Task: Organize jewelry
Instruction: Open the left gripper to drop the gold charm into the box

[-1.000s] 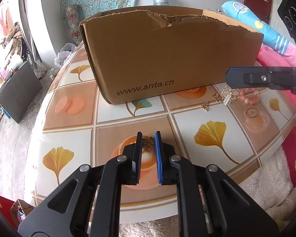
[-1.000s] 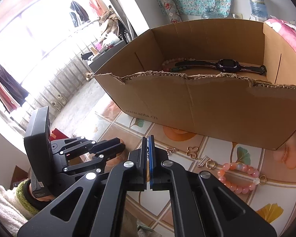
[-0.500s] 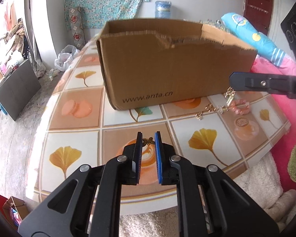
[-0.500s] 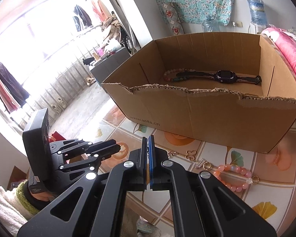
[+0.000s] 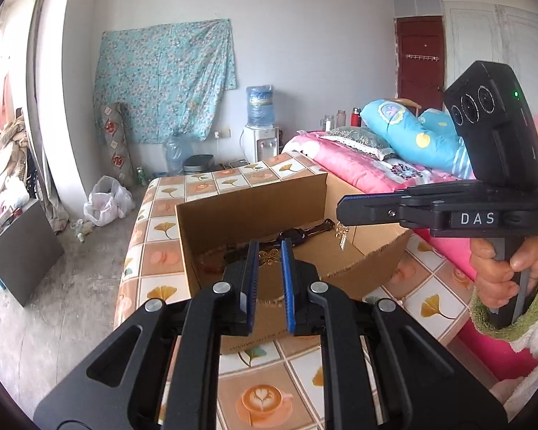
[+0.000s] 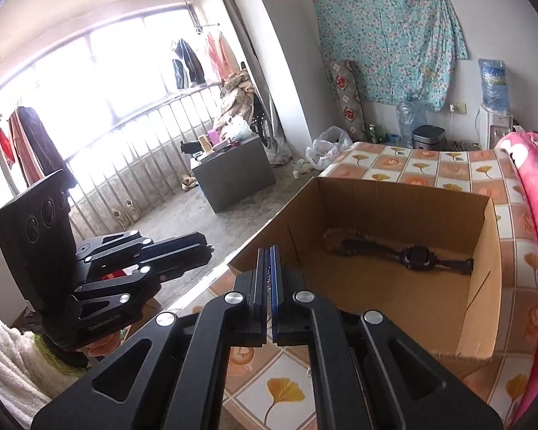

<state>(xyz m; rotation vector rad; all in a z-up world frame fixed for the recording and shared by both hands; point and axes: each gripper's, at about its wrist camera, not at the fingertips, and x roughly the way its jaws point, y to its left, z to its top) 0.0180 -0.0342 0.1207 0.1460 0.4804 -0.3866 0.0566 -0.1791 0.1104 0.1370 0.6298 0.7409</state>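
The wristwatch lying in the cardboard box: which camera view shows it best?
The right wrist view. There the wristwatch lies in full sight on the floor of the cardboard box, face and both straps clear. In the left wrist view the left gripper hides most of it; one strap end shows.

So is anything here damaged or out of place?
The box is rough: its near rim is torn and ragged, with no flaps. Inside, a watch lies loose on the bottom beside a bead string. Nothing has spilled.
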